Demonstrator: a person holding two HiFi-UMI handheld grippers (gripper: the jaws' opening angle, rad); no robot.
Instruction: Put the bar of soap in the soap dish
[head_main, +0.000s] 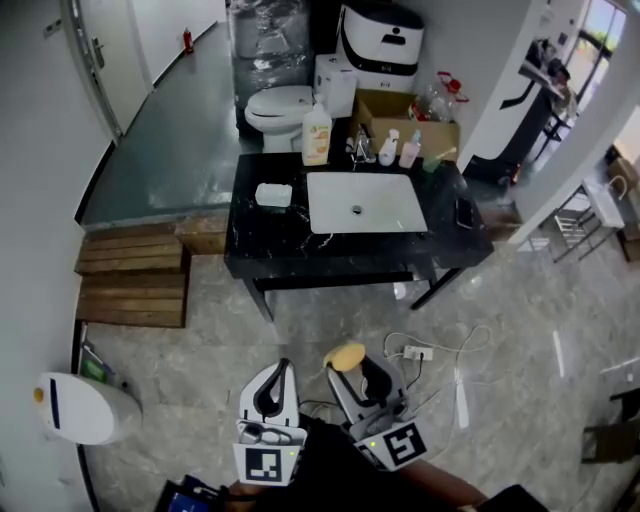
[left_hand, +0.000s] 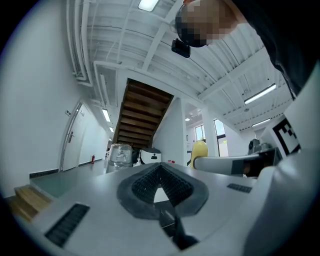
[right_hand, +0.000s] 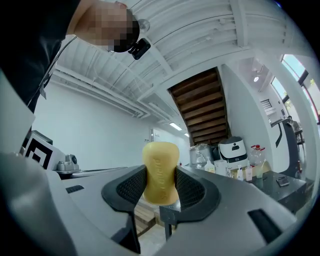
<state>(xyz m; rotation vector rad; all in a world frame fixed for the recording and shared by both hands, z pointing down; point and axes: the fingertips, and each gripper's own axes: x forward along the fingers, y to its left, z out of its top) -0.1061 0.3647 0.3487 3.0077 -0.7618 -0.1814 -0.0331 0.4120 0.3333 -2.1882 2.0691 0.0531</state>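
Observation:
A yellow bar of soap stands upright between the black pads of my right gripper, which is shut on it. In the head view the soap and right gripper are low over the floor, well short of the black counter. The white soap dish lies on the counter, left of the white sink. My left gripper is beside the right one, shut with nothing in it; its pads meet at the tip. The soap shows to its right.
An orange-labelled bottle and small bottles line the counter's back edge. A toilet stands behind it. Wooden steps lie to the left, a white bin at lower left, and a power strip with cables on the floor.

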